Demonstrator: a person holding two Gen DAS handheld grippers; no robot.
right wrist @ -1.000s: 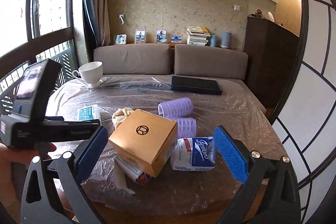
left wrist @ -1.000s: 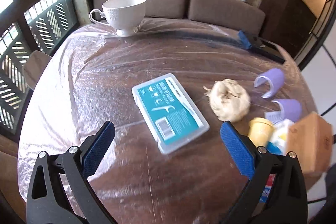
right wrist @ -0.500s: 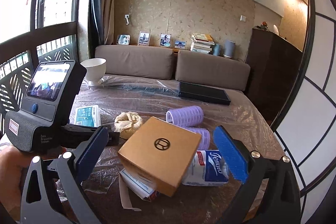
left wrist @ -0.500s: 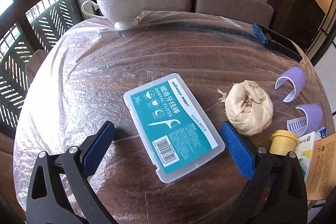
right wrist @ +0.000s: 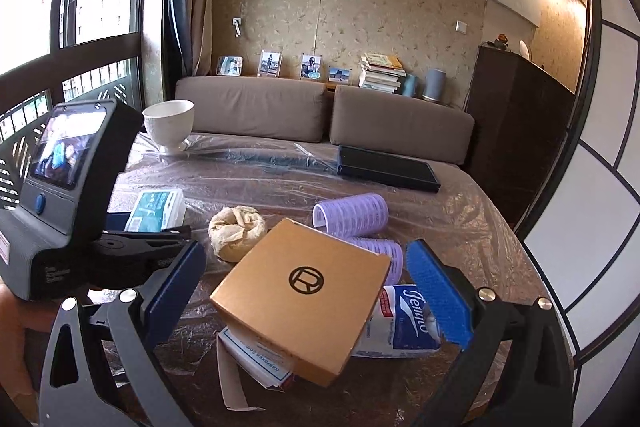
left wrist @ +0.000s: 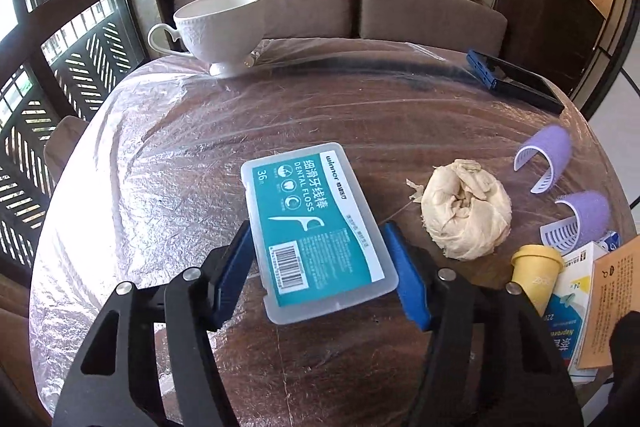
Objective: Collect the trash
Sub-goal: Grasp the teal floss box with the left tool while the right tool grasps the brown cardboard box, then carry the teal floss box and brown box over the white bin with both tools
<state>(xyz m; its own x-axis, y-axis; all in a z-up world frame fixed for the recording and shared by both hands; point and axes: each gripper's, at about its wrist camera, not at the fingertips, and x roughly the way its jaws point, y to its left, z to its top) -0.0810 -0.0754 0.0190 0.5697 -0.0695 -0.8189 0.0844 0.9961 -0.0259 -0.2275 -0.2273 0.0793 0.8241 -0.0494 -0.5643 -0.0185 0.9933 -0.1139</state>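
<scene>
In the left wrist view, a clear dental floss box (left wrist: 316,227) with a teal label lies on the plastic-covered round table (left wrist: 168,195). My left gripper (left wrist: 318,233) is closing on it, and both blue pads touch its long sides. A crumpled beige paper ball (left wrist: 466,213) sits just right of the box. In the right wrist view, my right gripper (right wrist: 304,259) stands open around an orange cardboard box (right wrist: 300,295) without touching it. That box rests tilted on a tissue pack (right wrist: 404,323) and a medicine leaflet box (right wrist: 256,359).
Two purple hair rollers (left wrist: 548,163) and a small yellow cup (left wrist: 534,271) lie at the table's right side. A white teacup (left wrist: 220,23) stands at the far left and a black tablet (left wrist: 516,83) at the far right. Behind the table runs a brown sofa (right wrist: 320,111).
My left gripper's jaws have come in from wide open onto the floss box's sides. The right gripper has edged closer to the orange box and stays open.
</scene>
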